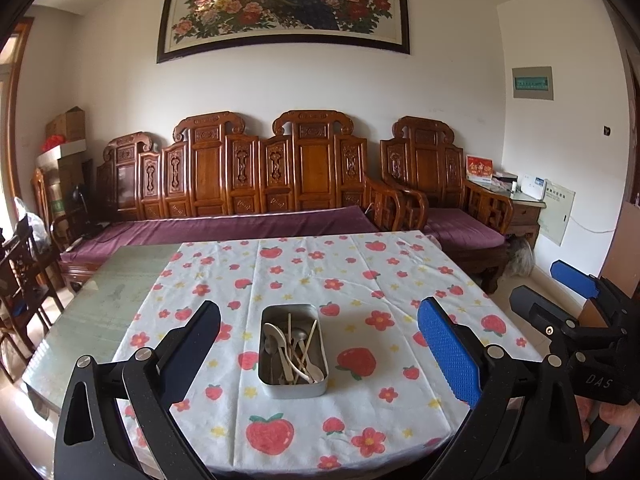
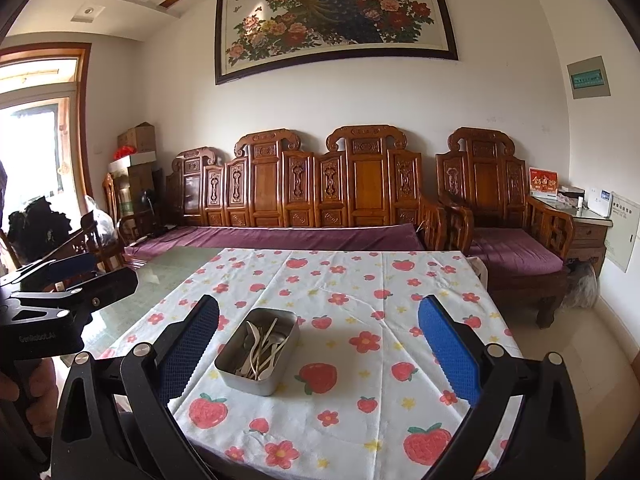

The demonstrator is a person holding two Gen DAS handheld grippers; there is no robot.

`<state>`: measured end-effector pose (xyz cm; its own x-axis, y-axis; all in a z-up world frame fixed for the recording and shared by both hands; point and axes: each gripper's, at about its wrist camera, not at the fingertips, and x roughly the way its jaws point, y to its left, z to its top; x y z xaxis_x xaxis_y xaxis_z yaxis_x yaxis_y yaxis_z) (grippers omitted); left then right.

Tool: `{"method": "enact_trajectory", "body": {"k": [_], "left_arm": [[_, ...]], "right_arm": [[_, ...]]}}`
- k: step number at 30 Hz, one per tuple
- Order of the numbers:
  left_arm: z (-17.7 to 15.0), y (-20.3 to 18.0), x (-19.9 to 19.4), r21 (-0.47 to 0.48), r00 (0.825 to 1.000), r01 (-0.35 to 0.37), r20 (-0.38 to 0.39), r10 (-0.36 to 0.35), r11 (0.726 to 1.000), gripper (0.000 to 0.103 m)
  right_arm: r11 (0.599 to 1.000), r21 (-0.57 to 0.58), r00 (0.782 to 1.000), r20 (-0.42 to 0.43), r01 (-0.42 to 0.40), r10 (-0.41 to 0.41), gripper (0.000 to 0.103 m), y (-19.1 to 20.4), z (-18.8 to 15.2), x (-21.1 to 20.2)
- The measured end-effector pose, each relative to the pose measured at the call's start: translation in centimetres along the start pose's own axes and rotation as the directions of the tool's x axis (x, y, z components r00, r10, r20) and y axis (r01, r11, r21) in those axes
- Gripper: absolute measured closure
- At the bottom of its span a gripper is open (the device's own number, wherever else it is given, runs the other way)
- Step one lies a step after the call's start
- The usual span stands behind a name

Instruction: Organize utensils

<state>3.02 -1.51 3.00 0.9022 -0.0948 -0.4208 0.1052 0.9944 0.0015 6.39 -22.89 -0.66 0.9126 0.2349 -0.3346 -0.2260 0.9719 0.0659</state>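
A rectangular metal tin (image 1: 293,388) (image 2: 244,376) stands on the strawberry-print tablecloth (image 1: 360,280) (image 2: 360,288). Inside it lie several utensils (image 1: 292,350) (image 2: 262,350): metal spoons, pale plastic spoons and thin sticks, heaped together. My left gripper (image 1: 320,344) is open, raised above the table's near edge, with the tin showing between its blue-padded fingers (image 1: 448,356). My right gripper (image 2: 320,344) is open too, with the tin just right of its left finger (image 2: 188,352). Neither holds anything. Each gripper also shows at the other view's edge, right gripper (image 1: 576,300) and left gripper (image 2: 68,284).
The cloth covers the right part of a glass-topped table (image 1: 104,304) (image 2: 160,276). Behind the table runs a carved wooden sofa (image 1: 248,184) (image 2: 312,196) with purple cushions. A wooden chair (image 1: 20,272) stands at the left, a side table (image 2: 588,224) at the right.
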Motion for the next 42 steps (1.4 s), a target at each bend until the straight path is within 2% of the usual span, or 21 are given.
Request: {"method": "enact_trajectory", "body": {"k": [42], "left_arm": [[-0.50, 0.25, 0.46, -0.005, 1.000, -0.008, -0.001, 0.008, 1.000, 0.008]], "right_arm": [[1.000, 0.005, 1.000, 0.002, 0.009, -0.009, 0.003, 0.18, -0.17, 0.30]]}}
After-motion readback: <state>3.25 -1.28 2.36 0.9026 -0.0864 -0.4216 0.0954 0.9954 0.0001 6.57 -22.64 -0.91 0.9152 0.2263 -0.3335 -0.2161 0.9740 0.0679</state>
